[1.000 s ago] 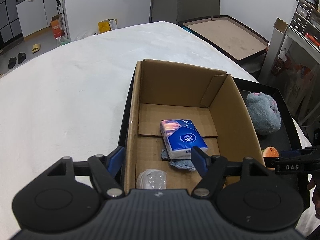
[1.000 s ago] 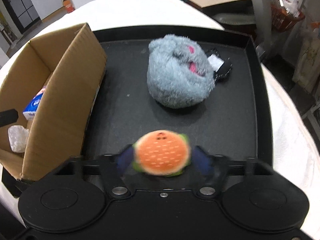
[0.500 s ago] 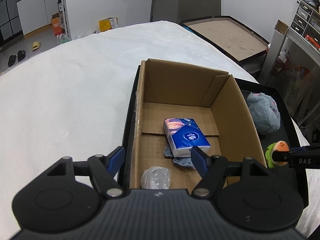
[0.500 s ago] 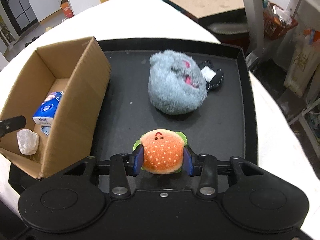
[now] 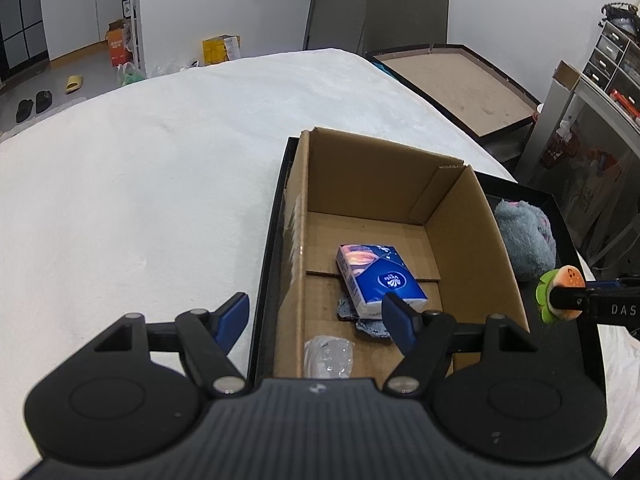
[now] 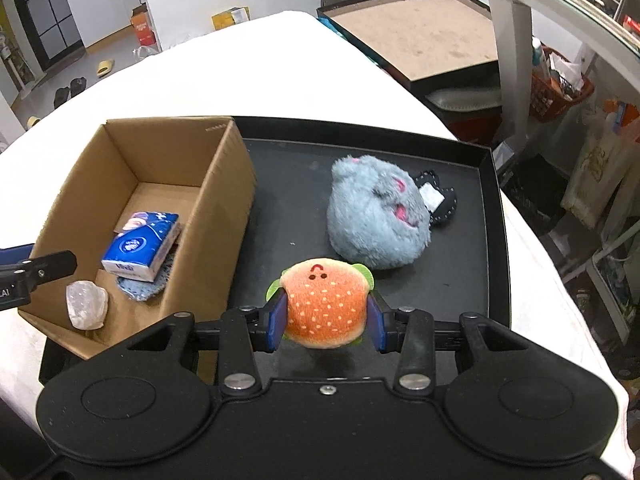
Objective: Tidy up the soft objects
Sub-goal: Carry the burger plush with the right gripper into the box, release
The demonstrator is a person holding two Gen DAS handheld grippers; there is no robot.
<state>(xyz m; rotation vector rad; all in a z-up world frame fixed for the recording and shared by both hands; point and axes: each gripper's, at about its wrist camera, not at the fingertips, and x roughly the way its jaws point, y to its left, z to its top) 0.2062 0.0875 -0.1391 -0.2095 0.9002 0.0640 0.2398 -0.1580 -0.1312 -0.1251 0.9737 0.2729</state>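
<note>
White-covered table (image 5: pixel 140 184) all around, wide and bare toward its far-left edge. Black tray (image 6: pixel 494 216) near the right edge, cardboard box (image 6: pixel 224 216) filling its left end. Right tongs (image 6: pixel 326 322) clamped on the burger plush (image 6: pixel 326 304), lifted clear of the tray floor just beside the box's right wall. Grey plush (image 6: pixel 376 220) right behind, black felt piece (image 6: pixel 444 204) tucked against it. Left tongs (image 5: pixel 316 322) gaping wide, gripping nothing, straddling the box's left wall. Inside: blue tissue pack (image 5: pixel 380 280) on a blue cloth (image 5: pixel 368 326), clear wrapped lump (image 5: pixel 328 356) in the near corner.
</note>
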